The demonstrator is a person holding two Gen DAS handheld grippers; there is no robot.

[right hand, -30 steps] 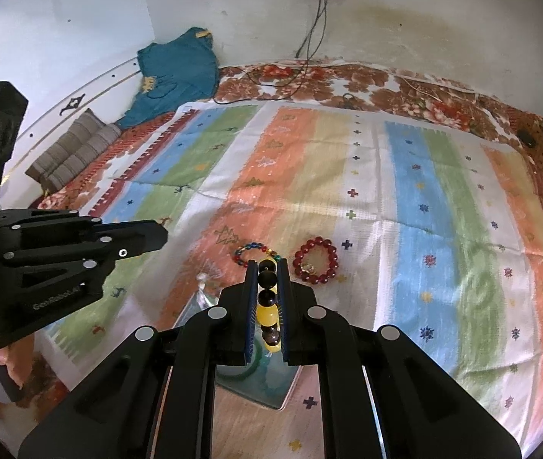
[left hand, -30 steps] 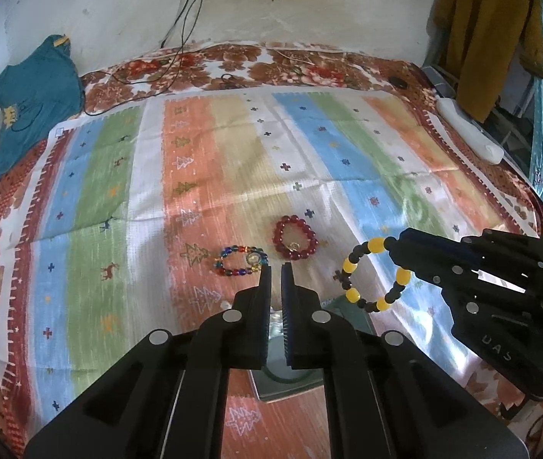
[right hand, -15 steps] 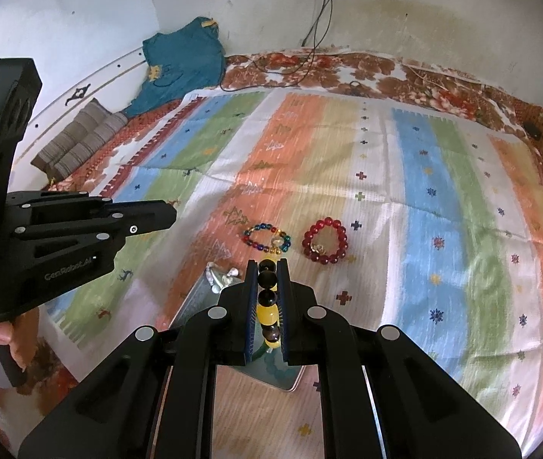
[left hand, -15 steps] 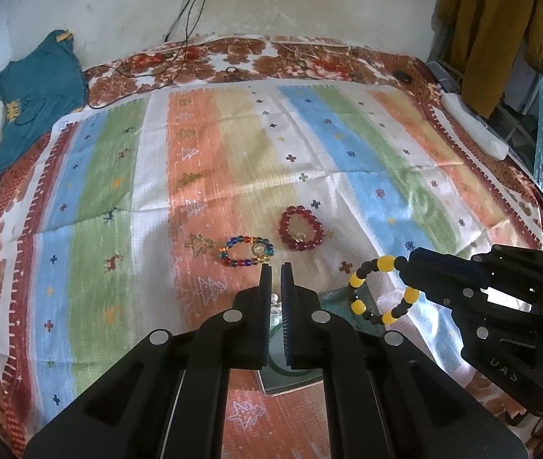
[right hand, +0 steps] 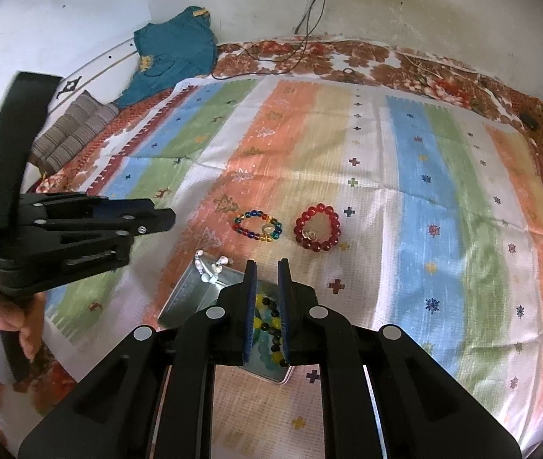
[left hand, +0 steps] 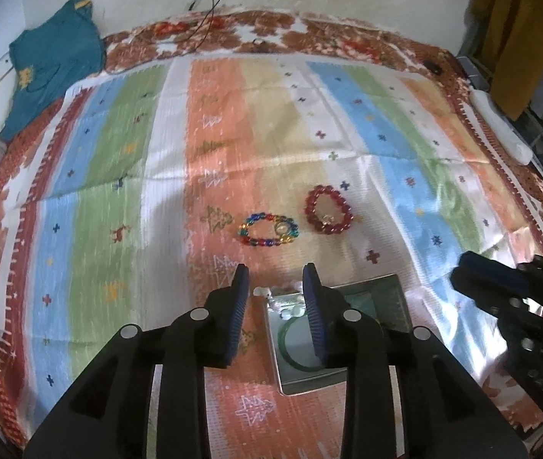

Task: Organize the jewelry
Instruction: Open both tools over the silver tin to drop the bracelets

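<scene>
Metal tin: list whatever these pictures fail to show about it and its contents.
Green bangle: left wrist view, a finger of the left gripper covers its right side.
Yellow-black bracelet: right wrist view, the right gripper covers most; gripped or released, cannot tell.
Tin, near edge: right wrist view, behind the gripper body.

The right gripper (right hand: 267,279) hides much of the black-and-yellow bracelet (right hand: 271,321) lying in the metal tin (right hand: 183,298). Whether its pads touch the beads is unclear. The left gripper (left hand: 276,287) covers part of the green bangle (left hand: 290,352).
</scene>
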